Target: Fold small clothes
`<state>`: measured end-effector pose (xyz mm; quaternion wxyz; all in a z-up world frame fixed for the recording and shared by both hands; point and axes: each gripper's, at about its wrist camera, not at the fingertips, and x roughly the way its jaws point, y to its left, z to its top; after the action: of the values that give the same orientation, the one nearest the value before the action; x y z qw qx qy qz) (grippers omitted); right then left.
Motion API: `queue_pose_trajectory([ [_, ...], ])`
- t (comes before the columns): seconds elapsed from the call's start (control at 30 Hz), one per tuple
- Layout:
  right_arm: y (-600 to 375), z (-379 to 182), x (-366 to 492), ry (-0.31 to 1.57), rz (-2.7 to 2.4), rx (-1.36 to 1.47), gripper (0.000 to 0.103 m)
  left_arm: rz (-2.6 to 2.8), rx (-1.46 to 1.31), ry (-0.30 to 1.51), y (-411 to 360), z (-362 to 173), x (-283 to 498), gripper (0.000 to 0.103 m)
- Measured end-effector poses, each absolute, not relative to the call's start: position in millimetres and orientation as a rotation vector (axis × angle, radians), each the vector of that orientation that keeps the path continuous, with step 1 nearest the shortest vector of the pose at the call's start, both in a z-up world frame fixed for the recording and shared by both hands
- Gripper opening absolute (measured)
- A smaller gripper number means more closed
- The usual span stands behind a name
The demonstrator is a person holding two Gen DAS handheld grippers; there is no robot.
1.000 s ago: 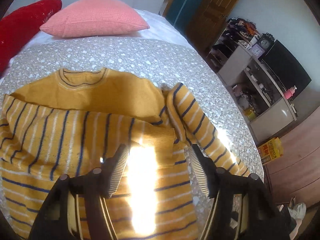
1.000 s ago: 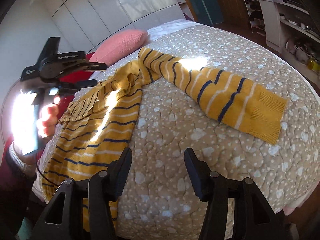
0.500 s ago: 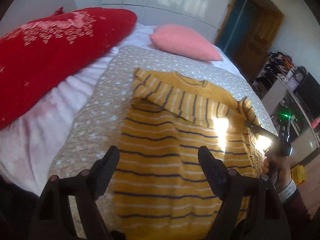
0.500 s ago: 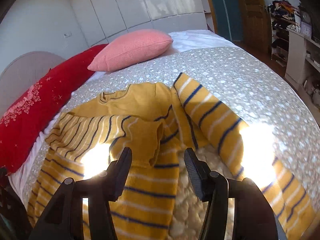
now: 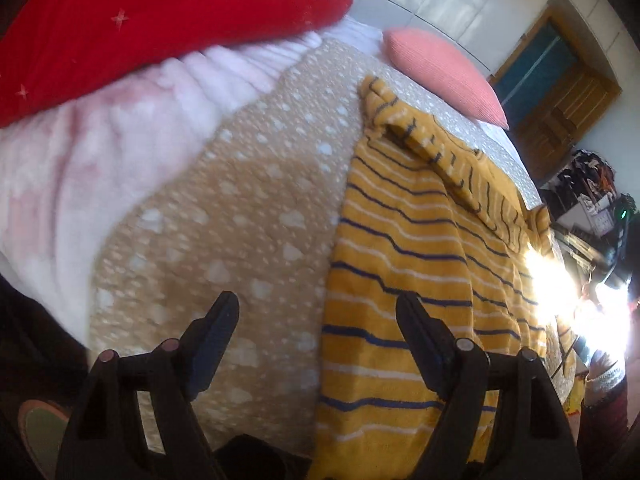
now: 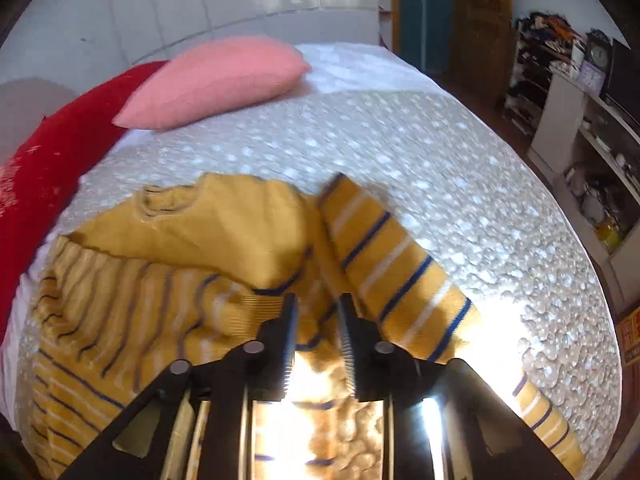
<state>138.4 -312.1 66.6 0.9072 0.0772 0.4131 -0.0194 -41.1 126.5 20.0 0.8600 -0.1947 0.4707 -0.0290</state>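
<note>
Left wrist view: left tongs spread wide, nothing between them, over the beige dotted bedspread; yellow knit sweater with navy and white stripes lies under the right-side finger, red pillow far beyond.

Right wrist view: right tongs closing, sweater fabric between the fingers; striped sleeve just right, pink pillow beyond.

Mustard-yellow sweater with navy and white stripes, beige white-dotted bedspread, pink pillow, red cushion

Right tool narrowed over sweater; left tool swung aside.
</note>
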Motion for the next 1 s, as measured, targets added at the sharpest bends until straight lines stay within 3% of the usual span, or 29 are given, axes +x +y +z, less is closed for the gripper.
queue_pose_trajectory([
  [0.1, -246, 90, 126, 0.82, 0.2, 0.099, 0.053, -0.035, -0.344, 0.964, 106, 14, -43, 0.08],
  [0.37, -72, 97, 185, 0.853, 0.466, -0.082, 0.053, -0.025, -0.289, 0.92, 97, 8, -56, 0.081],
  [0.63, 19, 64, 284, 0.974, 0.449, -0.175, 0.065, -0.035, -0.218, 0.892, 86, 1, -58, 0.091],
  [0.67, 26, 57, 292, 1.003, 0.459, -0.197, 0.046, -0.038, -0.215, 0.891, 86, 1, -58, 0.093],
  [0.7, 33, 48, 300, 1.042, 0.47, -0.225, 0.007, -0.041, -0.208, 0.89, 85, 0, -57, 0.093],
  [0.87, 43, 25, 349, 1.082, 0.303, -0.309, 0.008, -0.043, -0.166, 0.882, 79, -3, -58, 0.097],
  [1.0, 36, 40, 358, 1.015, 0.228, -0.282, 0.024, -0.049, -0.165, 0.87, 80, -4, -61, 0.098],
])
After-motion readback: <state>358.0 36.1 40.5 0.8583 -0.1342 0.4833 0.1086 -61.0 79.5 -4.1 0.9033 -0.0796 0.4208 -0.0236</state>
